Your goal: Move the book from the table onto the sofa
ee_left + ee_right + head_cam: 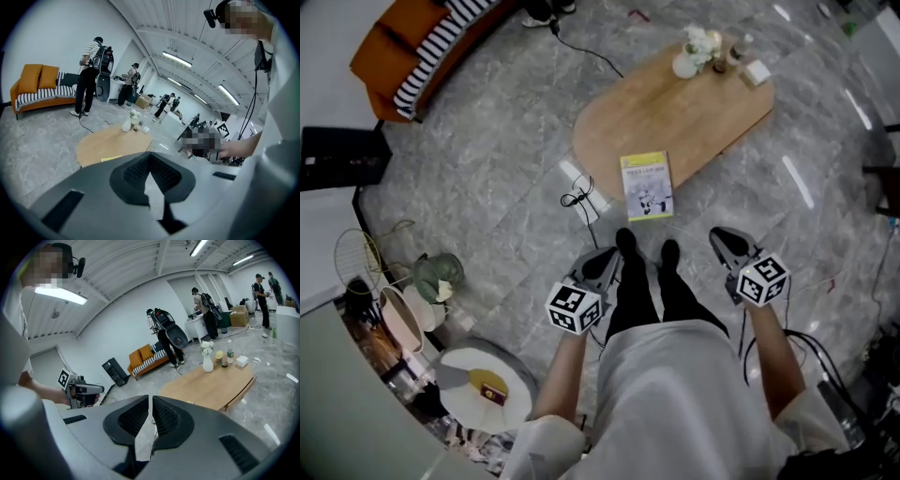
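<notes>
The book (646, 185) lies flat on the table (675, 112), at its 6 o'clock end. The sofa (403, 37) stands well apart, at 10 o'clock. The left tool (602, 265), at the book's 7 o'clock, and the right tool (729, 246), at 4 o'clock, have their jaws together and hold nothing.

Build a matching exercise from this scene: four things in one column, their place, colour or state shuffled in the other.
Things:
1. book
2. vase
3. sofa
4. left gripper

Descriptions:
A. orange, top left of the head view
B. shut, nothing between its jaws
C. at the far end of the table, holding white flowers
D. lying flat at the table's near end

Pairs: 1-D, 2-C, 3-A, 4-B
</notes>
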`<move>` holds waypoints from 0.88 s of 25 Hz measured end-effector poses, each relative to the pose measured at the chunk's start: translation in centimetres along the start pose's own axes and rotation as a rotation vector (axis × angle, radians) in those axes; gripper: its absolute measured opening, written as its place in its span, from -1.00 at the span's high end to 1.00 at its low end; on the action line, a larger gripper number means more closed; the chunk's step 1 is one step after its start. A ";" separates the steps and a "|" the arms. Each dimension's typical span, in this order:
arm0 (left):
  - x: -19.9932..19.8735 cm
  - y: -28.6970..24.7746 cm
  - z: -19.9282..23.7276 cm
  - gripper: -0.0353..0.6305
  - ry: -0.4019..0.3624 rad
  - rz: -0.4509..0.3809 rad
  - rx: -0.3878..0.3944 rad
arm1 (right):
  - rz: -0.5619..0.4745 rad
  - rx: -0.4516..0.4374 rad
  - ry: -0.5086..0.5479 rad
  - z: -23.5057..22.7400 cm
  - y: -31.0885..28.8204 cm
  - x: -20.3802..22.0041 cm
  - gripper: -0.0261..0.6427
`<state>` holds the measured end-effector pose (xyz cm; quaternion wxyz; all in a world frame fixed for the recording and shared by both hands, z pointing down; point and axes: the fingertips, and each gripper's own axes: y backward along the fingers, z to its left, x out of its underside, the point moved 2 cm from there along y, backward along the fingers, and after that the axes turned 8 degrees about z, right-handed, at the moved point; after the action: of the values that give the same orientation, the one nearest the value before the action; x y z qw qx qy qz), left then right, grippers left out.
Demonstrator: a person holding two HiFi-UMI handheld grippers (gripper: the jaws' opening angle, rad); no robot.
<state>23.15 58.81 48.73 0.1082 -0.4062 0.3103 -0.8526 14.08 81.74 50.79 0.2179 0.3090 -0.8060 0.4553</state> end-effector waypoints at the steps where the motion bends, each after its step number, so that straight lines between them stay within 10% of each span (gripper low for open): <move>1: 0.1 -0.5 0.5 0.89 0.002 0.005 0.003 | 0.006 0.003 -0.003 -0.2 -0.6 0.2 0.78; 22: 6.6 -12.0 9.2 0.89 0.050 0.076 0.002 | 0.095 0.009 -0.074 -7.2 -10.7 8.1 0.78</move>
<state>26.69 61.34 64.65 0.1329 -0.3726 0.3272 -0.8582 16.25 81.36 65.79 0.1649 0.2878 -0.8253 0.4570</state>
